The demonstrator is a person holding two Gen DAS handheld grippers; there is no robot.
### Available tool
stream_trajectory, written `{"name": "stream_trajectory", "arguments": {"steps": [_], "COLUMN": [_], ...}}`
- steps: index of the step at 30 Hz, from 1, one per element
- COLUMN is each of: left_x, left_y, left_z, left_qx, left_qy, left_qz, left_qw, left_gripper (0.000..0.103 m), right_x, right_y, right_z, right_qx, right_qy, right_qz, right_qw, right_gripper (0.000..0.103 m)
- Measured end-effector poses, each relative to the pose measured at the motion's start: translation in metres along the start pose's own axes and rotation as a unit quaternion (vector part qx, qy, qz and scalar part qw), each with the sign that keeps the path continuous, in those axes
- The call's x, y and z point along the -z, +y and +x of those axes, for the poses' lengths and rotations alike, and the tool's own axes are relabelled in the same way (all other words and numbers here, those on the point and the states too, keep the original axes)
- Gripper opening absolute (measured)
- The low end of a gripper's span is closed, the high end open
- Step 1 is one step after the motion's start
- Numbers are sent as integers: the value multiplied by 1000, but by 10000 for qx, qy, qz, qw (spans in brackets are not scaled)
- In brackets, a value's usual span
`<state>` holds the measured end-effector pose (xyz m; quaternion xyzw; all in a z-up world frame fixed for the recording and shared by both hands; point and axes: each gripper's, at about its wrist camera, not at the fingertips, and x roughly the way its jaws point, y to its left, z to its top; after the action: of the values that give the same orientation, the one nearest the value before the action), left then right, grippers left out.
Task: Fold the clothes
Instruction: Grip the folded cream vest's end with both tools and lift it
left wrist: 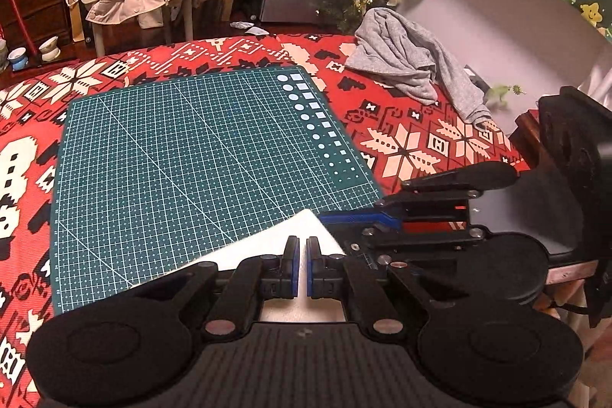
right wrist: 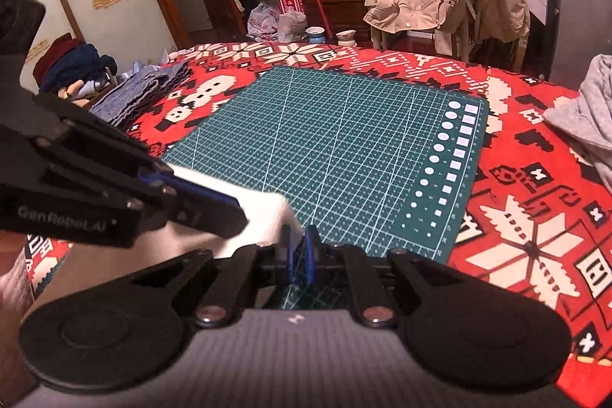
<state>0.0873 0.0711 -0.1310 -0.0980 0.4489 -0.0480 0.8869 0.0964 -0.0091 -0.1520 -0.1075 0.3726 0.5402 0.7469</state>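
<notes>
Looking down the left wrist view: left gripper (left wrist: 302, 247) nearly closed, pinching white cloth (left wrist: 290, 230) at the near edge of the cutting mat (left wrist: 191, 159); cloth corner points up-right.

Right wrist view: right gripper (right wrist: 301, 239) nearly closed on the cloth's (right wrist: 267, 217) edge; long axis unclear.

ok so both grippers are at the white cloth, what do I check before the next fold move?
1. Left gripper shut on white cloth: ok.
2. Right gripper shut on the cloth's corner: ok.
3. Green mat bare ahead of the grippers: ok.
4. Grey garment lying off the mat: ok.
5. Cloth flat and uncreased: cannot tell, mostly hidden behind the grippers.
</notes>
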Motion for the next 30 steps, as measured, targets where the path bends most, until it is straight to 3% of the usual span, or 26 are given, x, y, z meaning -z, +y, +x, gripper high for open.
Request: {"name": "stream_trajectory", "arguments": {"steps": [6,16,23,30], "left_x": [-3,14,12,12], "left_y": [-1,-16,-17,-15], "left_z": [2,-7,-6,-6], "left_qx": [21,96,79,94], "left_qy": [5,64,103,93], "left_qz": [-41,217,188,124], "left_qw": [10000,9997,9997,9998], "left_gripper": [3,3,3,3], "right_x": [-1,32,13,33], "right_y": [-1,19,7,28], "right_z": [5,-32,-12,-35], "right_qx": [16,20,141,-34], "right_qy": [11,11,-137,-94], "right_qz": [15,-285,36,-437], "right_qw": [10000,9996,9998,9990], "right_gripper": [9,9,10,3]}}
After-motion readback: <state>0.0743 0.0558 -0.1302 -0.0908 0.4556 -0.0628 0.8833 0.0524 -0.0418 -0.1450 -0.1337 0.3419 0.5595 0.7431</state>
